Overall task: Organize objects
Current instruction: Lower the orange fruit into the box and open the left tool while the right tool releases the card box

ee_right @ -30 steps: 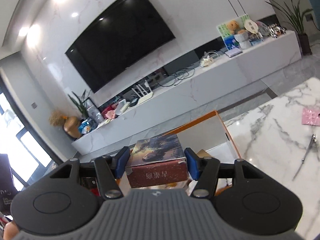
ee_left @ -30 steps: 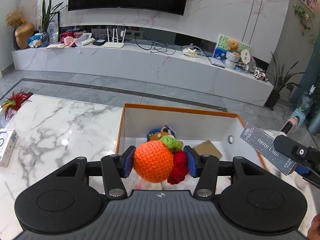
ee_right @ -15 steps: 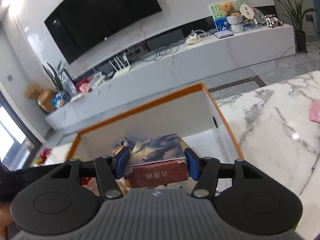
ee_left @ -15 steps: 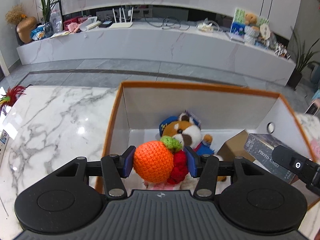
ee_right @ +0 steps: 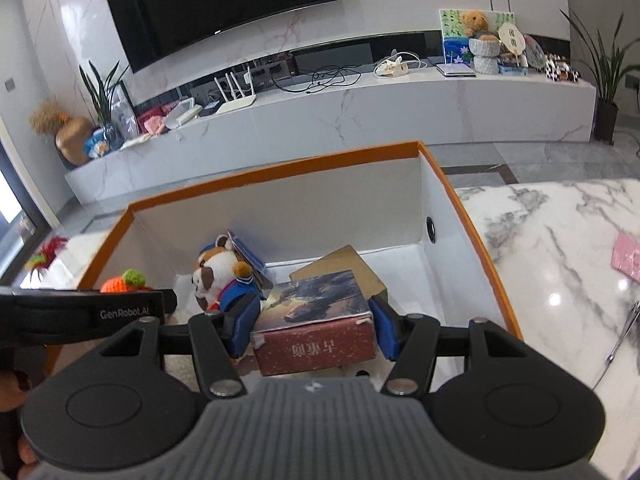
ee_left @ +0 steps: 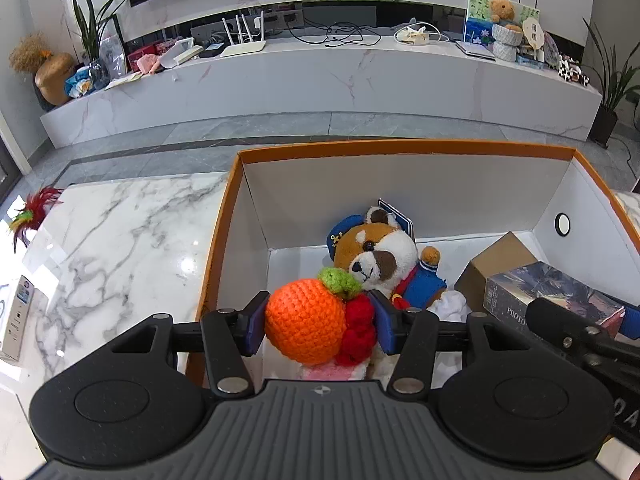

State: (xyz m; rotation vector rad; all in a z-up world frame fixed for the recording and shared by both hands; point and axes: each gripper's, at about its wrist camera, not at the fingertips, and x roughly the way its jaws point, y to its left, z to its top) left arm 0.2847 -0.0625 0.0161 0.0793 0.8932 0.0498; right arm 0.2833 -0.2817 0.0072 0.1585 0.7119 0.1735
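My left gripper [ee_left: 318, 326] is shut on a crocheted orange-and-red fruit toy [ee_left: 308, 326] and holds it over the near left part of an orange-rimmed white box [ee_left: 400, 147]. My right gripper [ee_right: 312, 326] is shut on a photo card box [ee_right: 316, 320] with a dark picture on top, held inside the same box [ee_right: 280, 166] over a brown carton [ee_right: 344, 266]. A plush dog in a blue sailor suit [ee_left: 384, 258] lies in the box; it also shows in the right wrist view [ee_right: 220, 270]. The fruit toy shows at the left there [ee_right: 124, 282].
The box stands on a white marble table [ee_left: 120, 240]. A small white package [ee_left: 18, 316] and a red feather toy [ee_left: 32, 210] lie at the table's left. A pink card [ee_right: 628, 258] and a thin metal tool [ee_right: 622, 334] lie to the right.
Both grippers have moved forward and down over the box with their loads. The box interior, the plush dog and the brown carton have come into fuller view.
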